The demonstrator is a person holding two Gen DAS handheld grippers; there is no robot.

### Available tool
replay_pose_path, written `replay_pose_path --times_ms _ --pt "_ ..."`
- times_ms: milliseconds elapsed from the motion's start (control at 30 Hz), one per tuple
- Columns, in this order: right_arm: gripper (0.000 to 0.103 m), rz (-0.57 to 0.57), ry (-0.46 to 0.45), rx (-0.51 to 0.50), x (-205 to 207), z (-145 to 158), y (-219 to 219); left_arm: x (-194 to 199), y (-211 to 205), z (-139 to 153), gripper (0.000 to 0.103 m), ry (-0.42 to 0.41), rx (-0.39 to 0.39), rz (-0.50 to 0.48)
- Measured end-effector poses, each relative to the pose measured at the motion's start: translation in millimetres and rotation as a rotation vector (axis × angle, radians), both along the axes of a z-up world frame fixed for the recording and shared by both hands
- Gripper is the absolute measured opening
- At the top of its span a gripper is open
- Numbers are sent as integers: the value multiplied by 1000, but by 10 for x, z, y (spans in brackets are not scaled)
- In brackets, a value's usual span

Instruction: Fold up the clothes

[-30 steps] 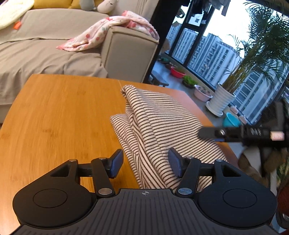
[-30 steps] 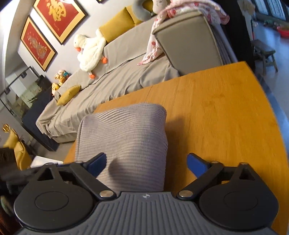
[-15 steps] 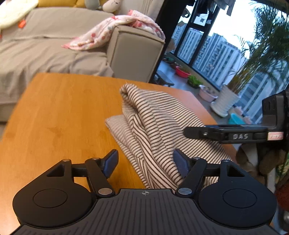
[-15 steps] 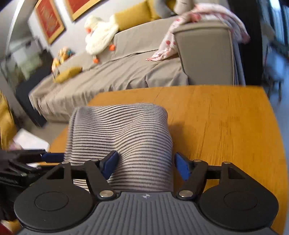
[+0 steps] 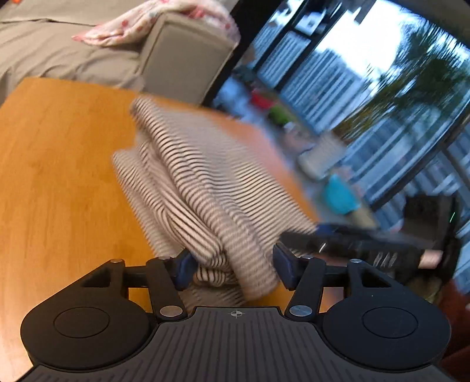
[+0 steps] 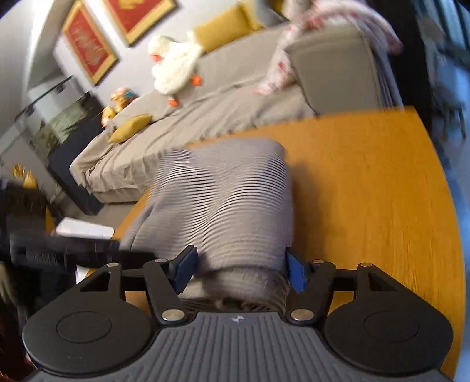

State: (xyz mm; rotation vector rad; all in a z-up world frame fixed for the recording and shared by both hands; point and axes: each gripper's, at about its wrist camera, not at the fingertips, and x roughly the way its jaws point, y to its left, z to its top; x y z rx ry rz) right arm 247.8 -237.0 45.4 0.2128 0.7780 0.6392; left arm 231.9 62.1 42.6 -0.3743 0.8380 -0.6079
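A striped folded garment (image 5: 205,182) lies on the orange wooden table (image 5: 58,176), bunched at its near end. My left gripper (image 5: 234,269) has that bunched end between its blue pads, both touching cloth. From the other side, the same garment (image 6: 229,199) bulges upward and fills the gap of my right gripper (image 6: 239,269), whose pads press its sides. The right gripper's black body (image 5: 352,244) shows blurred at the right of the left wrist view. At the left of the right wrist view, the left gripper's body (image 6: 58,249) appears. Both views are motion-blurred.
A grey sofa (image 6: 235,97) stands beyond the table (image 6: 367,191), with a pink blanket (image 5: 141,26) over its arm and a white plush duck (image 6: 176,70) on the seat. Plant pots (image 5: 340,197) sit by the tall windows (image 5: 352,88). Bare tabletop extends on both sides of the garment.
Both grippers have narrowed onto the garment; the right one was wide a second ago. The cloth's near ends now bunch and bulge, and both views have swung and blurred.
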Motion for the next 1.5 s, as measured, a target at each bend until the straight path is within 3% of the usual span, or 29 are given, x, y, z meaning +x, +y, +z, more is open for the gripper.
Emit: replay_pose_path --times_ms 133,233,333,467,567,633,733,833,867,933,1033,1200,1233,1333,1500 --pt "65 39 -9 -117 -66 -1 116 -56 66 -174 57 60 92 2" --pt "67 53 3 -139 -78 -89 101 -122 85 -276 58 90 167 -12" --pt "68 58 -4 -142 -87 -77 86 -140 145 65 59 -46 186 -2" --pt "73 71 -28 -148 -76 -35 108 55 152 556 63 -235 94 32" --pt "78 73 -39 -151 -59 -21 136 370 -30 619 75 -295 45 34" --pt "78 73 -44 -156 -72 -10 157 649 -174 398 71 -248 124 48" --pt "83 69 -61 -159 -115 26 88 922 -202 -117 63 -96 212 61" --pt "86 31 -53 -118 -37 88 -53 785 -88 -61 67 -122 175 94" --pt "86 15 -42 -88 27 109 -108 701 -46 15 72 -125 160 110" --pt "86 -17 -15 -16 171 151 -220 515 14 146 93 -136 145 122" --pt "88 -14 47 19 336 39 -193 339 -8 124 94 -73 146 95" --pt "89 3 154 60 601 -187 -104 327 -152 -323 91 59 168 60" --pt "88 6 175 69 654 -233 -86 337 -157 -393 88 62 156 63" --pt "73 57 182 77 739 -280 24 412 -131 -436 78 49 127 49" --pt "73 97 140 37 1013 -267 475 474 162 -476 75 6 140 114"
